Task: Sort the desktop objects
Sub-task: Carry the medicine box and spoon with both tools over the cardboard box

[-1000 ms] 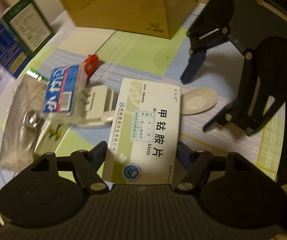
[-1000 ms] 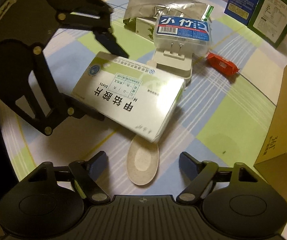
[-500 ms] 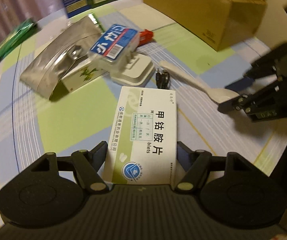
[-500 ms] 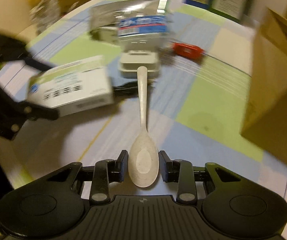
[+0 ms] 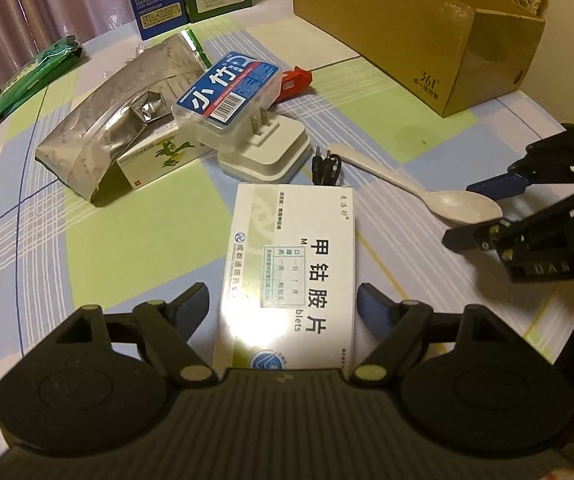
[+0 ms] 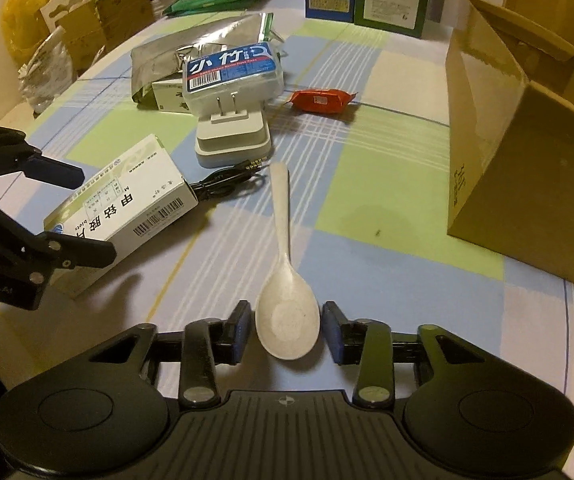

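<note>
Right wrist view: pale, long-handled spoon (image 6: 287,312) lies flat.

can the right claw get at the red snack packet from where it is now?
Probably not directly. The right claw has the spoon bowl between its pads, jaws just reopened with small gaps. The red snack packet lies far beyond the handle, by the white charger; table between looks bare.

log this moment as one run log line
left gripper: open around medicine box | right gripper: open around spoon bowl
</note>
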The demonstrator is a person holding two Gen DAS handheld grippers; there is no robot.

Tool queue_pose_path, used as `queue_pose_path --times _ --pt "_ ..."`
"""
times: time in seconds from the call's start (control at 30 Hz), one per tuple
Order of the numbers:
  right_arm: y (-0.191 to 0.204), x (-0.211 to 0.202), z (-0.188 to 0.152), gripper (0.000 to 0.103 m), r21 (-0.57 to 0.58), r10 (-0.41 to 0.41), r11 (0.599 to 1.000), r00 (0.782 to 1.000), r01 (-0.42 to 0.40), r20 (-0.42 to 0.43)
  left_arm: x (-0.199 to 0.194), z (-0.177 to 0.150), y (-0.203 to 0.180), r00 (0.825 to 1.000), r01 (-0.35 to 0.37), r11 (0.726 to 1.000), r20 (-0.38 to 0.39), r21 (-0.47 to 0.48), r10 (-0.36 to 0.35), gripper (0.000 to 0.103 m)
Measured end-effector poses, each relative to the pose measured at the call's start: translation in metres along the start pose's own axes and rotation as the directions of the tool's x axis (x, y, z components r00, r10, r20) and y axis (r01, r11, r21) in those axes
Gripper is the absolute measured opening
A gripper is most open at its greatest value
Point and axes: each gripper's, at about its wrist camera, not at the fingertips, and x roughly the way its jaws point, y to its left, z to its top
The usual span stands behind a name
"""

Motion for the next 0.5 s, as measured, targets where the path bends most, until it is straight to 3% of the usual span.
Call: queue_pose_path --times 0.2,0.43,0.5 --pt "0.0028 -0.0007 -0.0051 0.045 -0.016 -0.008 1.0 0.999 0.008 0.033 0.004 0.0017 -0.0004 1.0 0.006 1.0 0.002 -0.006 -0.006 0.07" --pt "-0.0009 0.0007 -0.0037 0.045 0.004 -0.002 1.0 0.999 0.002 0.048 0.0065 0.002 -0.0004 1.0 0.009 1.0 0.009 -0.015 -0.009 0.069" --pt "0.0006 0.0004 -0.0039 0.039 -0.008 -0.009 1.0 0.999 0.009 0.053 0.006 0.0016 -0.0009 1.0 0.007 1.0 0.012 -0.015 -0.007 0.069"
